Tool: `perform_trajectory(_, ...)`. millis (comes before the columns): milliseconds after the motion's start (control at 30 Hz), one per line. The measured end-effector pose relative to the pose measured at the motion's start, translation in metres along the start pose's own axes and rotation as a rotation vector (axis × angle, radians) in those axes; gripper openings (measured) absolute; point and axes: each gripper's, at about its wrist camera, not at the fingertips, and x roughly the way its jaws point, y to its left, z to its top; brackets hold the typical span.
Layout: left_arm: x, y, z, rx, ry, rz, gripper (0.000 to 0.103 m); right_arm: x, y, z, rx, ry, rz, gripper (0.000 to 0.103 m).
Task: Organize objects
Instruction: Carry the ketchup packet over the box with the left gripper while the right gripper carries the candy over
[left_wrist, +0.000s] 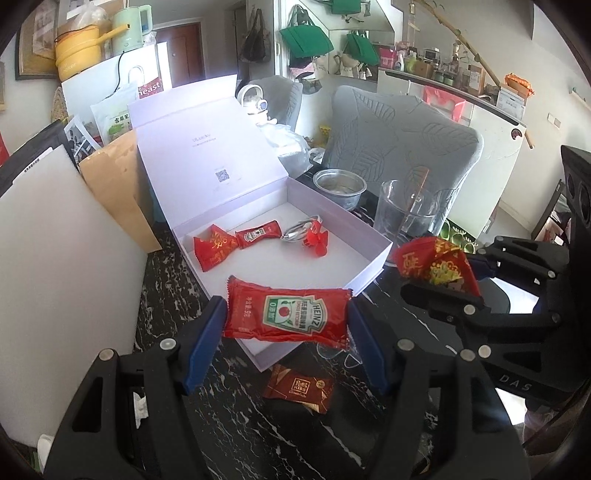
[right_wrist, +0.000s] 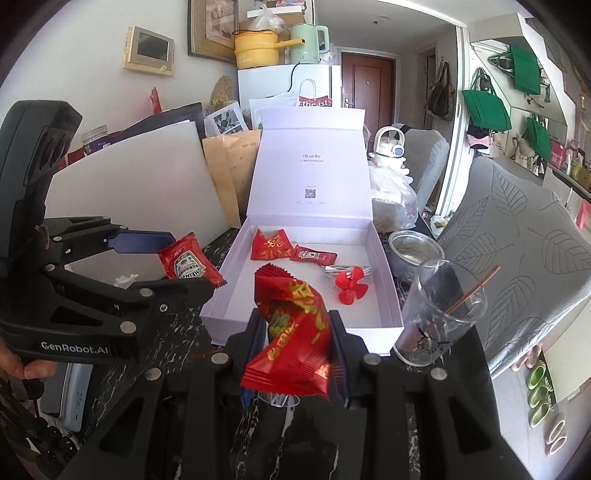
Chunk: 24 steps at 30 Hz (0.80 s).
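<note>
A: Left gripper is clenched on a ketchup sachet, pads on its two short ends. "HEINZ" reads upside down in the left wrist view. Long axis runs across the jaws, level, and the sachet sits in the air over the near rim of the white box.

B: Right gripper is clamped on a red snack pack with gold characters. Long axis runs up and away from the camera, top end toward the box.

A: Box lid stands open; small print and a QR code on it, the word too faint to be sure of. Inside: a red candy pack, a small sachet, a coiled cable, a red fan.

B: Only the left view shows the dark red packet on the marble table, marked "KISS". Only the right view shows "GenRobot.AI" on the left gripper's body and a thumb under it. A glass with a stick stands just right of the box.
</note>
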Motion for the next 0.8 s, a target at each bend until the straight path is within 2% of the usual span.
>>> perform_trajectory(233,0.023,0.008,0.016,0.003,0.019,-0.011,0.066,0.022,-0.015,0.017,0.009,0.004,-0.009,0.033)
perform_trajectory(633,0.049,0.021,0.053,0.036,0.005,-0.011,0.066,0.059,-0.038,0.051,-0.004,0.005,-0.038,0.033)
perform_trajectory(800,0.07,0.028,0.064,0.012,0.026,-0.009,0.066,0.072,-0.048,0.063,-0.004,0.005,-0.064,0.033)
